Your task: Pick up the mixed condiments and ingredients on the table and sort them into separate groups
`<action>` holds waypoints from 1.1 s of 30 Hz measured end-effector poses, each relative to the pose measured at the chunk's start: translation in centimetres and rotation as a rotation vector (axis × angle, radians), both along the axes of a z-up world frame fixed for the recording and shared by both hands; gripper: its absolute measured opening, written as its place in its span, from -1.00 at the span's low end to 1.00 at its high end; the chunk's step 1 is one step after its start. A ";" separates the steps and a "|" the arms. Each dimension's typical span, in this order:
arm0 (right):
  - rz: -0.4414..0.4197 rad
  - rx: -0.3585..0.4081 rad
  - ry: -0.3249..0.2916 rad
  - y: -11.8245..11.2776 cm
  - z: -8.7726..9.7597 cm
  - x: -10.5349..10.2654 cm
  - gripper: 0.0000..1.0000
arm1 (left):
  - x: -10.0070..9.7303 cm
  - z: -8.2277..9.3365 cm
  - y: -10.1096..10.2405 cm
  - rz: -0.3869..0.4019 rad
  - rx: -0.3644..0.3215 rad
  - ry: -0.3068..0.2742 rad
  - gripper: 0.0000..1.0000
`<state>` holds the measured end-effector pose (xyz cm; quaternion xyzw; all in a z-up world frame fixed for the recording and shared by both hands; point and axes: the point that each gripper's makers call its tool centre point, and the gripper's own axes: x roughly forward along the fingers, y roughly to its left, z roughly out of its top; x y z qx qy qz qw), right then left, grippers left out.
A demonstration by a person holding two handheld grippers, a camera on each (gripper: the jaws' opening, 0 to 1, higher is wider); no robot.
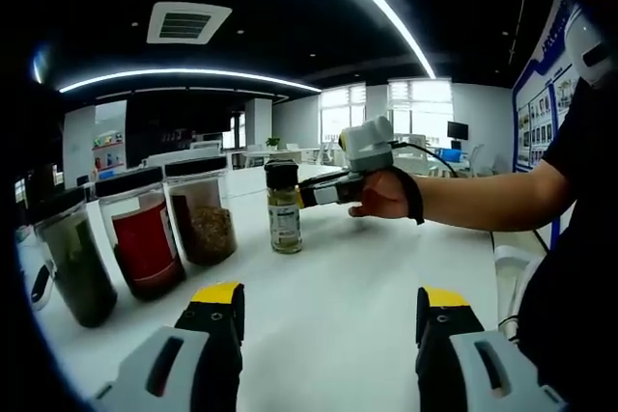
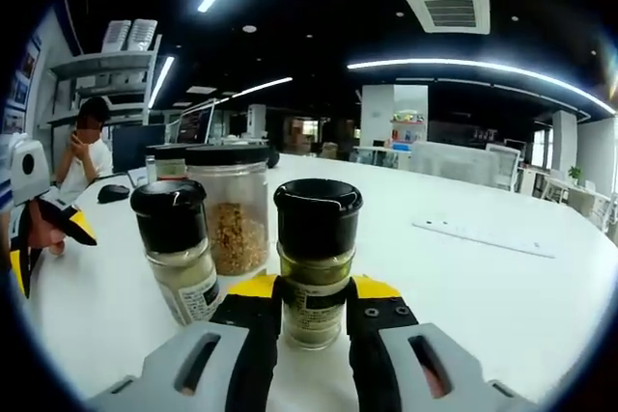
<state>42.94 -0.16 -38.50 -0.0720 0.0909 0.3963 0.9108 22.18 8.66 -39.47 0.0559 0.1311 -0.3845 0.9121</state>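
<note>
1. In the left gripper view, the left gripper [image 1: 331, 308] is seen nearest, its yellow-tipped jaws spread wide with nothing between them, held low over the white table [image 1: 348, 296]. It is judged to be waiting for its turn.
2. In the right gripper view, the right gripper [image 2: 315, 298] is pinched on a small spice bottle [image 2: 314, 267] at the label band, below the black cap. The grip is probably taken low on the body so that the bottle stays upright while it is carried or set down.
3. Just beside it on the table, a second spice bottle [image 2: 179, 248] of the same shape is seen: round glass, a glossy black flip cap, pale powder inside. The two are likely being grouped together as alike.
4. Behind them stands a wider clear jar [image 2: 230, 205] with a flat black lid and coarse brown flakes inside.
5. In the left gripper view, three such jars are lined in a row: a dark green jar [image 1: 72, 258], a red jar [image 1: 143, 238] and a brown jar [image 1: 201, 214], apparently already sorted by kind.
6. Farther off, the held bottle [image 1: 283, 209] is seen again, gripped from the side by the person's hand [image 1: 381, 195].
7. The table is smooth and matte white.
</note>
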 end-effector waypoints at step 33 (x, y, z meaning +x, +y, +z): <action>-0.412 -0.003 0.008 -14.9 1.0 2.2 -0.46 | -0.1 -0.1 -1.6 -0.036 0.009 -0.002 0.42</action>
